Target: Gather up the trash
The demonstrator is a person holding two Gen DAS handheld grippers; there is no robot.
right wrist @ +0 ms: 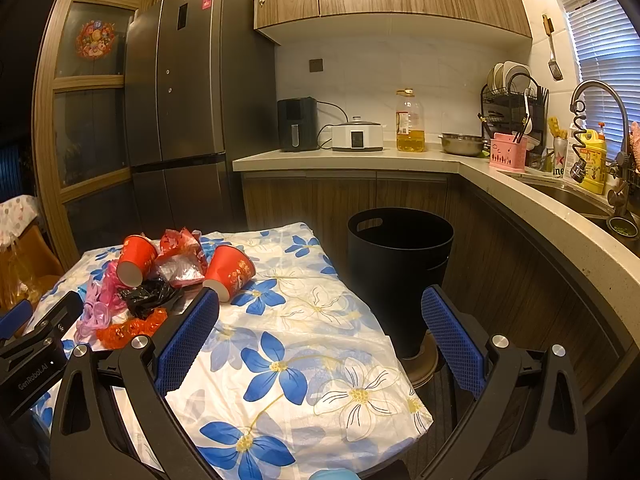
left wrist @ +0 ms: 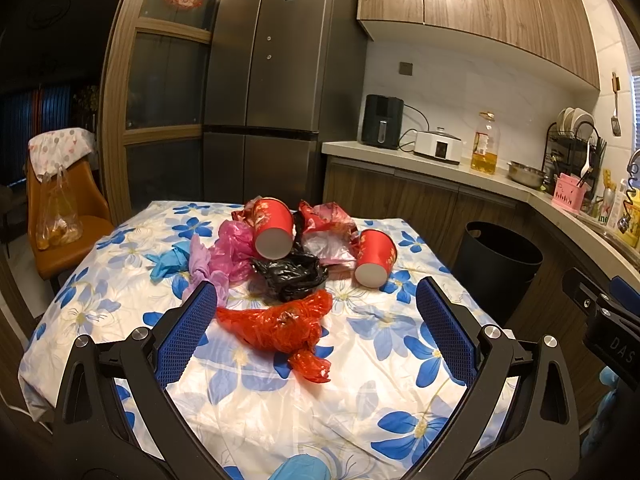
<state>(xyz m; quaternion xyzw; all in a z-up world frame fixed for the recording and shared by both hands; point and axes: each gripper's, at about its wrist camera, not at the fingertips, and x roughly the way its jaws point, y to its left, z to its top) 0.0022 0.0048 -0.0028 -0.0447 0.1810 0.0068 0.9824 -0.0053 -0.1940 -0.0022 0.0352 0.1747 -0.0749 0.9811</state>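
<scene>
Both tongs spread wide, empty: red bag (left wrist: 280, 326) between left tongs (left wrist: 316, 312), right tongs (right wrist: 320, 320) well apart

So the trash is piled mid-table: a crumpled red plastic bag (left wrist: 282, 328) lies closest, with a scrunched black plastic bag (left wrist: 290, 274) just behind it. Two red paper cups lie tipped on their sides, one (left wrist: 272, 228) on top of the heap, the other (left wrist: 376, 258) off to the right. Pink wrappers (left wrist: 230, 250), a lilac glove (left wrist: 202, 270) and a blue one (left wrist: 170, 262) sit left. A black plastic bin (right wrist: 400, 264) stands upright beside the table.
</scene>
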